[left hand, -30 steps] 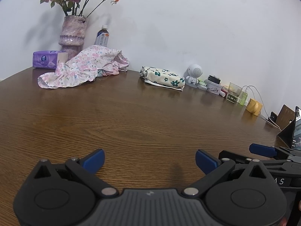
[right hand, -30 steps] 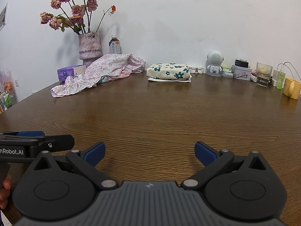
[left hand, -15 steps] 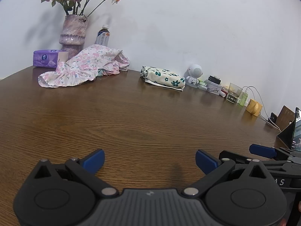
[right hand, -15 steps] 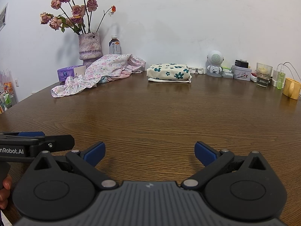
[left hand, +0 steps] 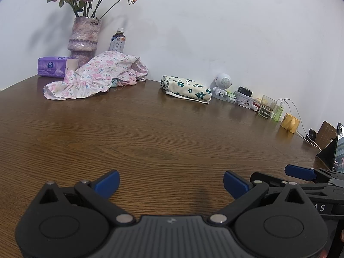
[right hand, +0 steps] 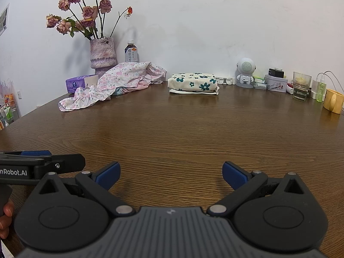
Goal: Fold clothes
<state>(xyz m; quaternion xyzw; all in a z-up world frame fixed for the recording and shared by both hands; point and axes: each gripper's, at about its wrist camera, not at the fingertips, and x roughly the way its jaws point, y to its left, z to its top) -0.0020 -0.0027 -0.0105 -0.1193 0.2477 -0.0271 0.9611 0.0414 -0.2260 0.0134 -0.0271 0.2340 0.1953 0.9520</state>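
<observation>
A crumpled pink floral garment (left hand: 96, 75) (right hand: 111, 83) lies heaped at the back left of the wooden table. To its right by the wall rests a folded cream cloth with green flowers (left hand: 187, 88) (right hand: 193, 82). My left gripper (left hand: 171, 182) hovers open over the near table edge, nothing between its blue fingertips. My right gripper (right hand: 171, 173) is open too and holds nothing. Both are far from the clothes. The right gripper shows at the right edge of the left wrist view, the left gripper at the left edge of the right wrist view.
Along the wall stand a vase of dried roses (right hand: 103, 53), a drink bottle (right hand: 131, 52), a purple tissue pack (right hand: 79, 83), a white robot figure (right hand: 245, 71), a glass (right hand: 301, 86) and a yellow mug (right hand: 333, 101). A screen on a stand (left hand: 335, 150) sits far right.
The left wrist view has tilted slightly, so the far objects sit a little lower. Both grippers stay open and hardly move.
</observation>
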